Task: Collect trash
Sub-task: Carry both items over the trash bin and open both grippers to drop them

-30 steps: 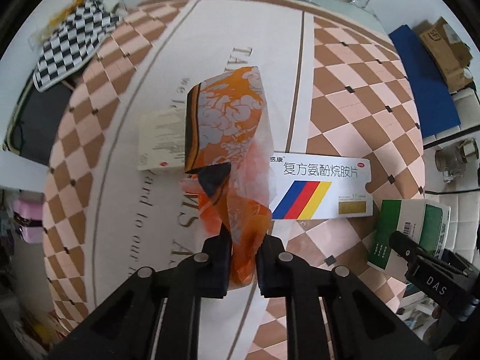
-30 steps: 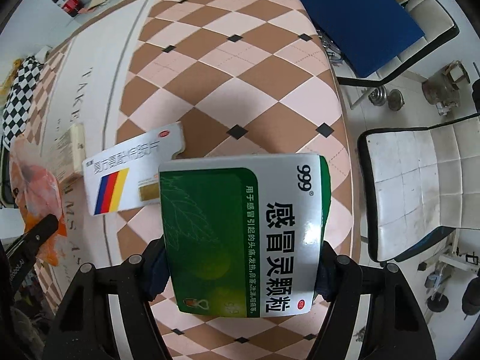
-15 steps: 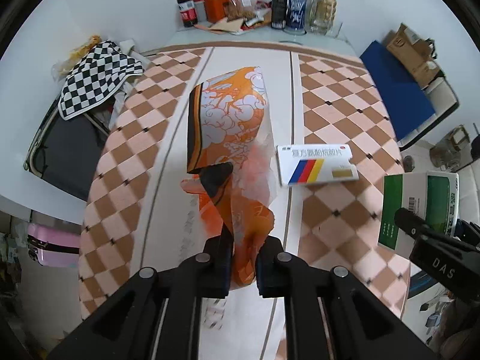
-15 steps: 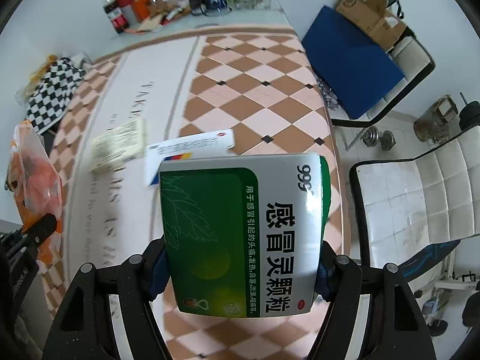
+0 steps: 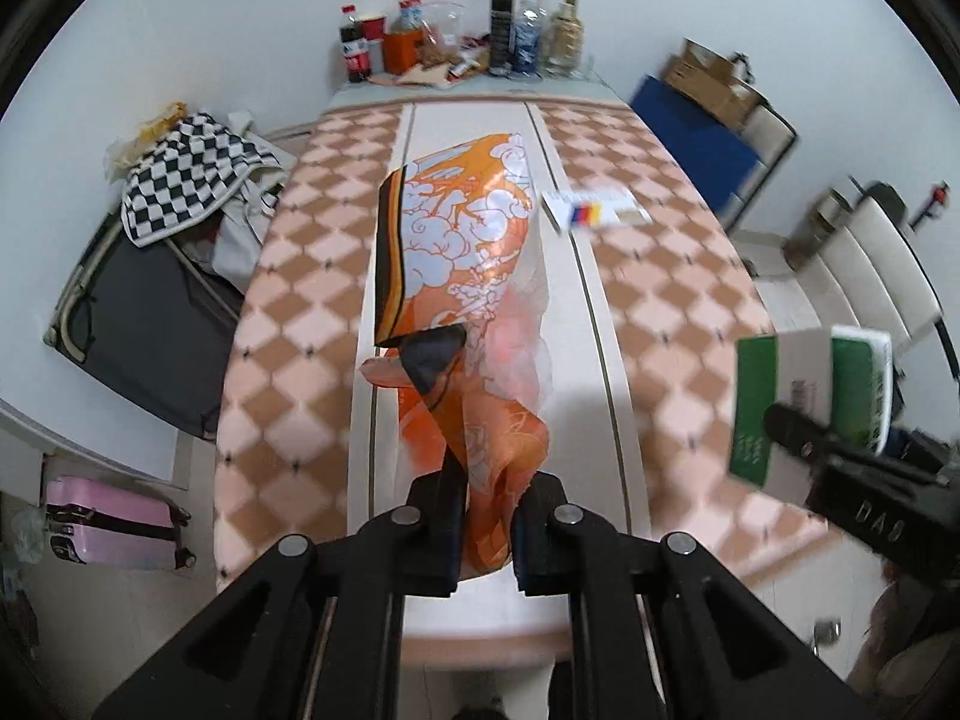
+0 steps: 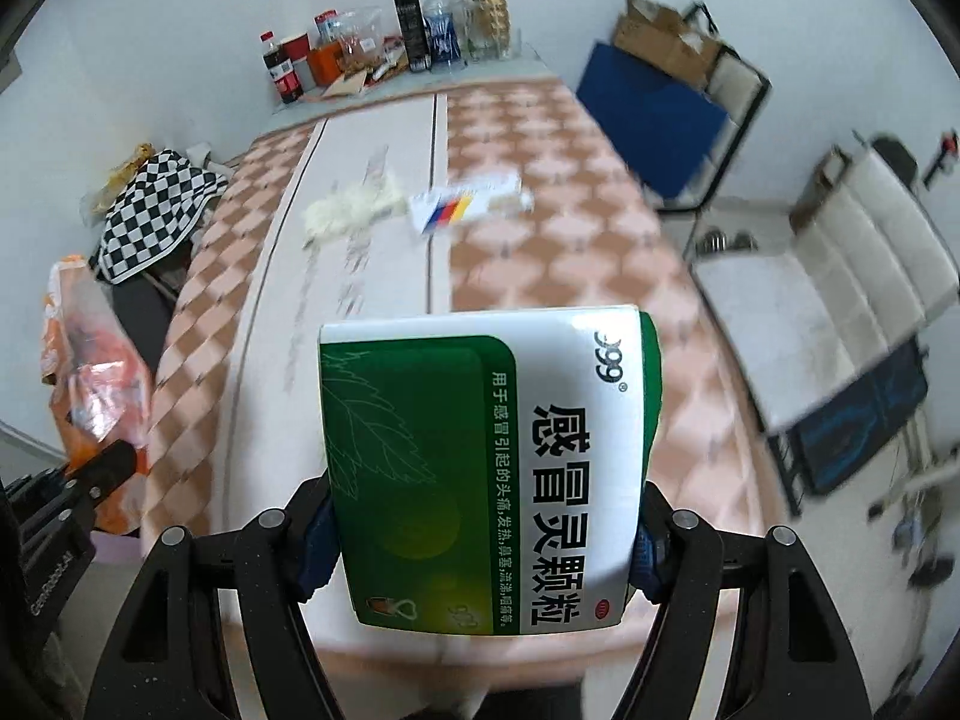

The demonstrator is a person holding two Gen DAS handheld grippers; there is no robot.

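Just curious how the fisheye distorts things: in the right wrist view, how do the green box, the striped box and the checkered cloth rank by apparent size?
1. green box, largest, but nearest the camera
2. checkered cloth
3. striped box, smallest and blurred

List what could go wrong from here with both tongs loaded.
The orange wrapper is pinched only at its lower end by the left tongs; the loose part could slip free. The green medicine box is held just by its side edges in the right tongs and might twist out. Both views are blurred.
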